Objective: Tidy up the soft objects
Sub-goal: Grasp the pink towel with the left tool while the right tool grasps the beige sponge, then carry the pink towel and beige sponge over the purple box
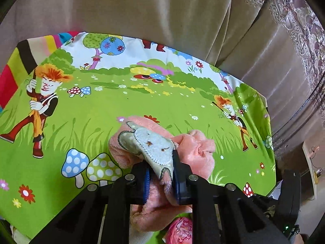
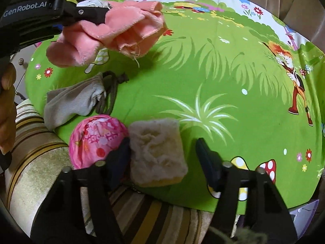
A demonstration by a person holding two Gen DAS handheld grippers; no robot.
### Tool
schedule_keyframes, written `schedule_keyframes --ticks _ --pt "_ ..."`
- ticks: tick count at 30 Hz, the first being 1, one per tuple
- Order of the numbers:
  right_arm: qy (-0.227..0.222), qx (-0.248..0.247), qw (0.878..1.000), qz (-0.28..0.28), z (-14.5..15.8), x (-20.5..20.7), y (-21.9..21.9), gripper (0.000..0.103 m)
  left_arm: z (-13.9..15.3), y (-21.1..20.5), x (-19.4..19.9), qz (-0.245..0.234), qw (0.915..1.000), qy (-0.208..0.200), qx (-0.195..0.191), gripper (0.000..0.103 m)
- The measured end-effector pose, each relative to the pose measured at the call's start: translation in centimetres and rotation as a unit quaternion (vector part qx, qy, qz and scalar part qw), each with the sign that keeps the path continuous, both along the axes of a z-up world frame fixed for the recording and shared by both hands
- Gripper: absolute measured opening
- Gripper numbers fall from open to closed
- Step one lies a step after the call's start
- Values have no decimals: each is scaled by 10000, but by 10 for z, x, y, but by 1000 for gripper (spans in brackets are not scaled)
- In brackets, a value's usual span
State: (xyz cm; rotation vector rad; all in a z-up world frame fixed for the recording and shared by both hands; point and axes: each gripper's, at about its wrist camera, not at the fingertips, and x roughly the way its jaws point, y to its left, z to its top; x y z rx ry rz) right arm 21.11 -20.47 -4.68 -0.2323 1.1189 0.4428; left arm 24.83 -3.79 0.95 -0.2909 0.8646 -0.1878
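Left hand-held gripper: clamped on a pink towel, its pads pinching the plush just below a pale animal patch; the bite sits at one end, so the rest hangs in loose folds.
Pink towel, seen from the right wrist: held in the air at the far left over the cartoon cloth, clear of the other things and casting a shadow below, apparently lifted so it can be carried to its own spot.
Grey pouch: lies flat near the cloth's left edge, its dark drawstring spilled beside it; untouched, likely waiting its turn.
Pink ball: rests just below the pouch at the near edge, touching the left finger of the right tool.
Woolly pad: cream fleece on a yellow base, lying at the near edge just beside the ball.
Right hand-held gripper: spread wide, gripping nothing; its fingers straddle the woolly pad, the left one against it and the right one well apart, a stance that suggests this pad is the next pick.
Striped cushion: carries the cloth's near edge.
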Motion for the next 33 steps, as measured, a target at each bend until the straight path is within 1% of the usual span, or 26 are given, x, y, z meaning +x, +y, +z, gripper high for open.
schedule_keyframes --ticks 1,2,4,6,12,23,33 --pt "-29 -2 10000 36 1 -1 1 57 0 0 -2 13 10000 -11 -11 19" --pt "-63 4 10000 67 2 -4 2 52 1 1 -5 35 10000 -35 -16 19" --pt "-184 -102 9998 41 5 -8 3 51 4 2 -9 55 9999 -70 -50 19" --pt "-229 -71 9997 -24 8 -10 0 50 6 3 -15 80 9999 -103 -68 19" --pt "-499 103 9980 -384 23 -18 -16 49 13 0 -33 66 9997 -192 -142 19" --pt "-757 297 9932 -833 46 -49 -42 49 23 -18 -68 -77 9991 -275 -321 19" --pt "-954 364 9877 -1185 64 -86 -74 49 31 -49 -97 -399 9981 -331 -320 19"
